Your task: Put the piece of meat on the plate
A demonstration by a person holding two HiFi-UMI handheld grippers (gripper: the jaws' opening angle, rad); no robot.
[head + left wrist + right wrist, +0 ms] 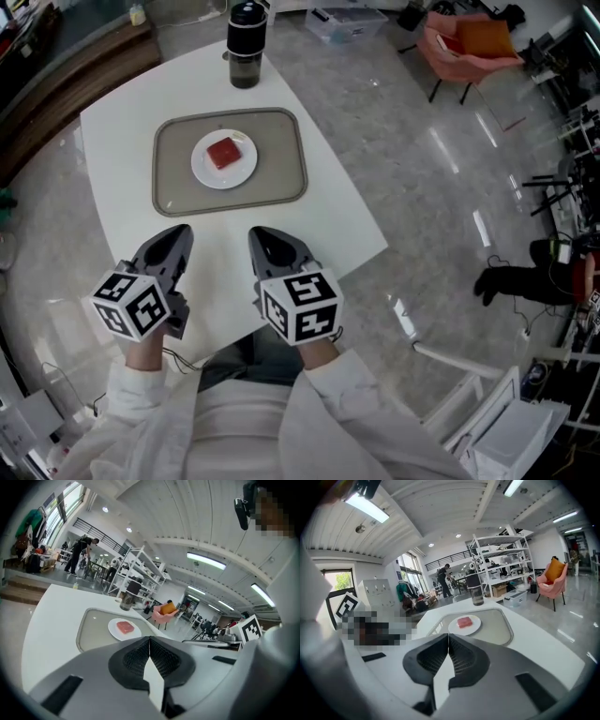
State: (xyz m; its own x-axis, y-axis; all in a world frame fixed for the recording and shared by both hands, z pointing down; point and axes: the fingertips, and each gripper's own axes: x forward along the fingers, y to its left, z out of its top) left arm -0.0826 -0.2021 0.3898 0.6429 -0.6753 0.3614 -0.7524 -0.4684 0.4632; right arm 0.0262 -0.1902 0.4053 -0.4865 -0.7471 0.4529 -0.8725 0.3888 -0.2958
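Left claw (178, 234) and right claw (262, 236) side by side, a small gap between them, both pointing forward and a little downward. Jaws of each pressed together, gripping nothing. White sleeves (358, 389) drawn in close to the torso.

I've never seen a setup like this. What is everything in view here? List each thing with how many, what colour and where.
Table: one, white, underneath everything else.
Plastic tray: one, grey-beige, rounded rectangle, middle of the table.
Round plate: one, white, on the tray.
Piece of meat: one, red, squarish, lying on the plate.
Tall bottle: one, black and dark, upright on the table beyond the tray.
Armchair: one, pink, orange cushion on it, on the floor at far right.
Storage box: one, clear, on the floor past the table.
Left gripper: one, grey, marker cube, by the table's near edge, shut, empty.
Right gripper: one, grey, alongside, shut, empty.
Sleeves: two, white, nearest the camera.
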